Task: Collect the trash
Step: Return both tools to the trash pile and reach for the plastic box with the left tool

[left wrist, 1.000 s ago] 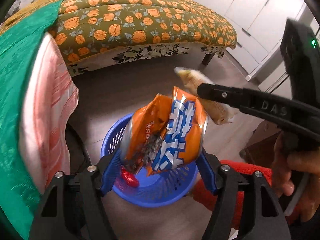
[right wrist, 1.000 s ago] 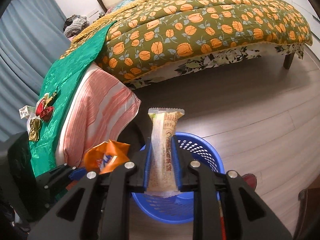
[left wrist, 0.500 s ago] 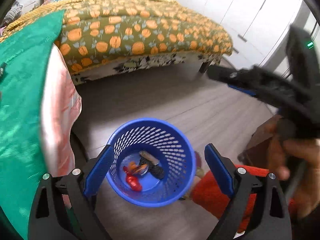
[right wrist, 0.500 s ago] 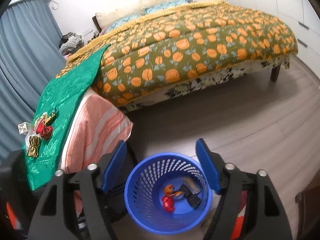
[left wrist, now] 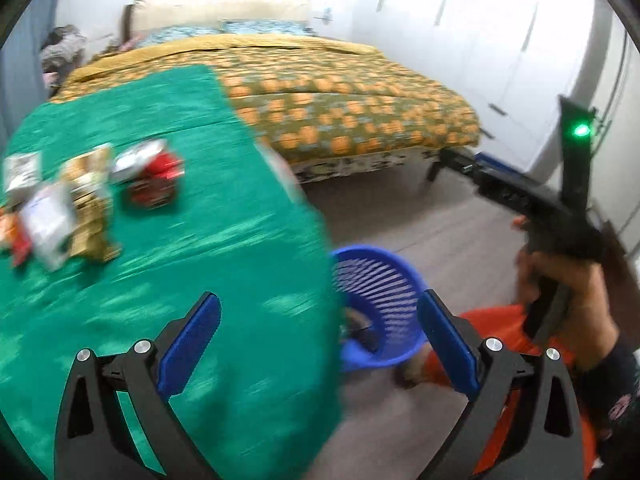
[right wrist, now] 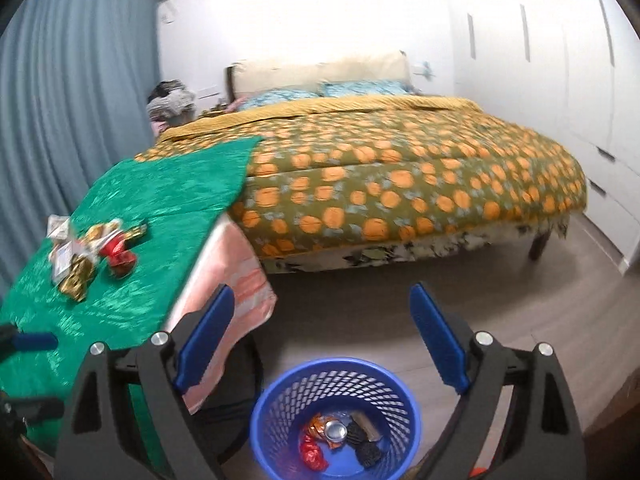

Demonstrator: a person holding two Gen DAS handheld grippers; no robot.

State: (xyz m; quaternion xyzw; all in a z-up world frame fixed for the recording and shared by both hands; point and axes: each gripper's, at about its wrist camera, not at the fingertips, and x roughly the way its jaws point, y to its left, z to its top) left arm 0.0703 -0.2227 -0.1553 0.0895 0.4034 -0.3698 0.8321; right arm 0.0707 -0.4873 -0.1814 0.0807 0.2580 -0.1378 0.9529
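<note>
A blue mesh basket (right wrist: 280,400) stands on the floor with several wrappers (right wrist: 340,434) inside; it also shows in the left wrist view (left wrist: 384,292). More wrappers (left wrist: 80,196) lie on the green cloth (left wrist: 192,240), seen too in the right wrist view (right wrist: 92,252). My left gripper (left wrist: 316,348) is open and empty above the cloth's edge. My right gripper (right wrist: 320,336) is open and empty above the basket; its body (left wrist: 520,196) shows in the left wrist view.
A bed with an orange-patterned quilt (right wrist: 400,176) fills the back. White wardrobes (right wrist: 580,80) line the right wall. A blue curtain (right wrist: 60,100) hangs at the left. A pink striped cloth (right wrist: 240,280) hangs under the green cloth (right wrist: 160,208).
Both grippers opened and dropped the orange bag and the snack bar into the basket. Both then lifted; the left swung left over the green cloth.
</note>
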